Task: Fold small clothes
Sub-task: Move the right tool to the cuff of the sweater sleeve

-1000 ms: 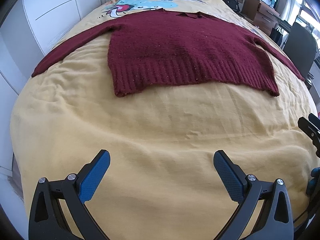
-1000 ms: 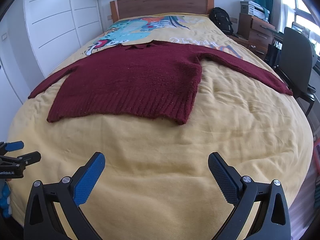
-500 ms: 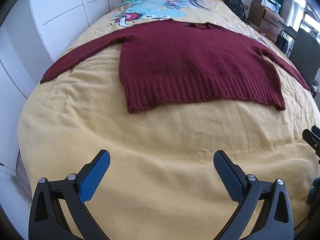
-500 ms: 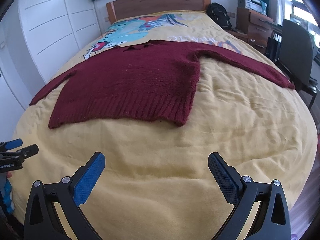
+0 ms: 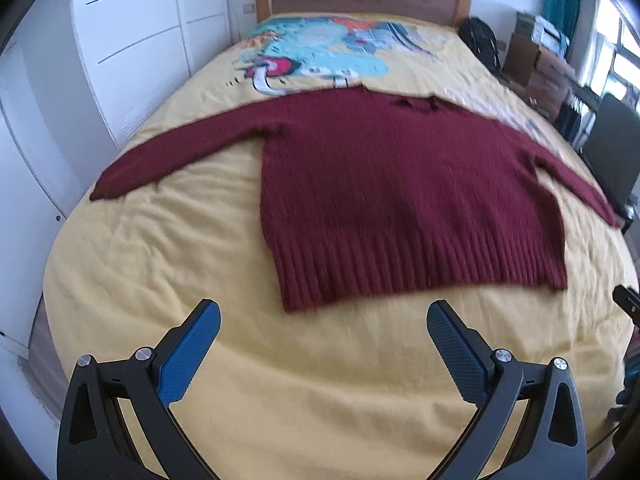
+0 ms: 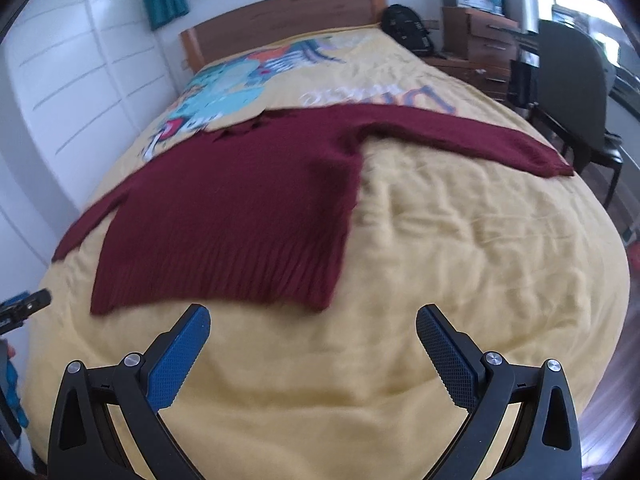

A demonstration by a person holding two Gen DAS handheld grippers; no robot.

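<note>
A dark red knitted sweater (image 5: 400, 192) (image 6: 240, 216) lies flat on the yellow bedspread (image 5: 280, 380), both sleeves spread out to the sides, ribbed hem nearest me. My left gripper (image 5: 323, 314) hovers over the bedspread just short of the hem's left corner, jaws wide apart and empty. My right gripper (image 6: 313, 319) hangs just short of the hem's right corner, also open and empty. A black tip of the right gripper shows at the right edge of the left wrist view. Both views are blurred by motion.
White wardrobe doors (image 5: 132, 52) run along the bed's left side. A wooden headboard (image 6: 288, 12) is at the far end. A dark chair (image 6: 572, 92), wooden drawers (image 6: 488, 44) and a black backpack (image 6: 408, 28) stand to the right of the bed.
Both grippers have moved forward and tilted up toward the sweater, so its hem now lies just beyond the fingertips. Both stay open. The sweater has not moved.
</note>
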